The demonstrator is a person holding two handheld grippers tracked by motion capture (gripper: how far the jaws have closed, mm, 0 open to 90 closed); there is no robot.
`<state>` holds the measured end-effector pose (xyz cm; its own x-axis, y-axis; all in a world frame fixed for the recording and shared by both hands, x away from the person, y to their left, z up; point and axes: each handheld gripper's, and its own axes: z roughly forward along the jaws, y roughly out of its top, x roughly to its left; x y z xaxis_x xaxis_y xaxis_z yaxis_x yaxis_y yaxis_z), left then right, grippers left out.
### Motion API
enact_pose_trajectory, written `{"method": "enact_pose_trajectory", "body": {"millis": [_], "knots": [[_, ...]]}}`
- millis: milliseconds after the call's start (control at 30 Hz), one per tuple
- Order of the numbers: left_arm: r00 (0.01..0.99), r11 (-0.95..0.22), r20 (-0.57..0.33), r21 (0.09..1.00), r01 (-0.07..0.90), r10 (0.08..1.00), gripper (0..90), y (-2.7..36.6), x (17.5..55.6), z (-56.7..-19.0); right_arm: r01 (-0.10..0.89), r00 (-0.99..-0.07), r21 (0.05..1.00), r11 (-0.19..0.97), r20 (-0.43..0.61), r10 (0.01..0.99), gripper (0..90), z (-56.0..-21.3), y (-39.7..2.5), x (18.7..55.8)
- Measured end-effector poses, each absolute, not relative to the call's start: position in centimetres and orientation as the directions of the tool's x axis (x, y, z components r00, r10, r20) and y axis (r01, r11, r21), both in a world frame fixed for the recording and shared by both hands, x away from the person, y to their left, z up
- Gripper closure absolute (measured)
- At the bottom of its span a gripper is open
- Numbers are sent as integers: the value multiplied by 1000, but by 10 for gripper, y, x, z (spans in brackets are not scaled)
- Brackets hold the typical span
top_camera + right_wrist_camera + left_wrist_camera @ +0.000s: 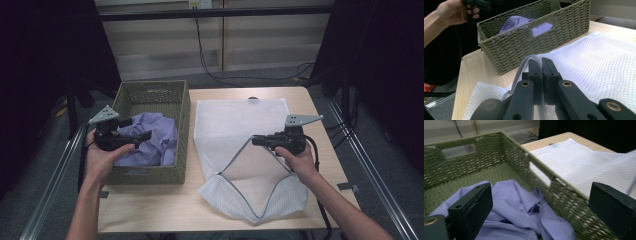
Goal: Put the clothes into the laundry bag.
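Note:
A green woven basket (150, 86) stands at the table's left with a crumpled lavender shirt (160, 137) inside. My left gripper (145, 136) hovers over the shirt, open, touching nothing. In the left gripper view its black jaws stand wide apart above the shirt (519, 212), inside the basket (461, 165). A white mesh bag (235, 117) lies flat to the basket's right. My right gripper (255, 141) is shut on the bag's grey opening rim and holds it lifted. In the right gripper view the jaws (541, 61) pinch that rim (524, 65).
The wooden table (150, 210) has bare surface in front of the basket and around the bag. Dark curtains flank both sides, and cables run across the floor behind the table. In the right gripper view the basket (536, 50) stands just beyond the bag (599, 57).

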<state>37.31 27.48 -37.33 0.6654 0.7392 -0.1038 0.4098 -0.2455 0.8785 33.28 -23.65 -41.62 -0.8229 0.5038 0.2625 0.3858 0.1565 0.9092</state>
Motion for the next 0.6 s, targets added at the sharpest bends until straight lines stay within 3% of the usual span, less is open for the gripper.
{"method": "enact_pose_trajectory", "body": {"millis": [600], "knots": [[578, -290, -70, 812, 507, 813, 106, 288, 412, -410, 383, -825, 909, 164, 257, 502, 874, -417, -236, 333]]}}
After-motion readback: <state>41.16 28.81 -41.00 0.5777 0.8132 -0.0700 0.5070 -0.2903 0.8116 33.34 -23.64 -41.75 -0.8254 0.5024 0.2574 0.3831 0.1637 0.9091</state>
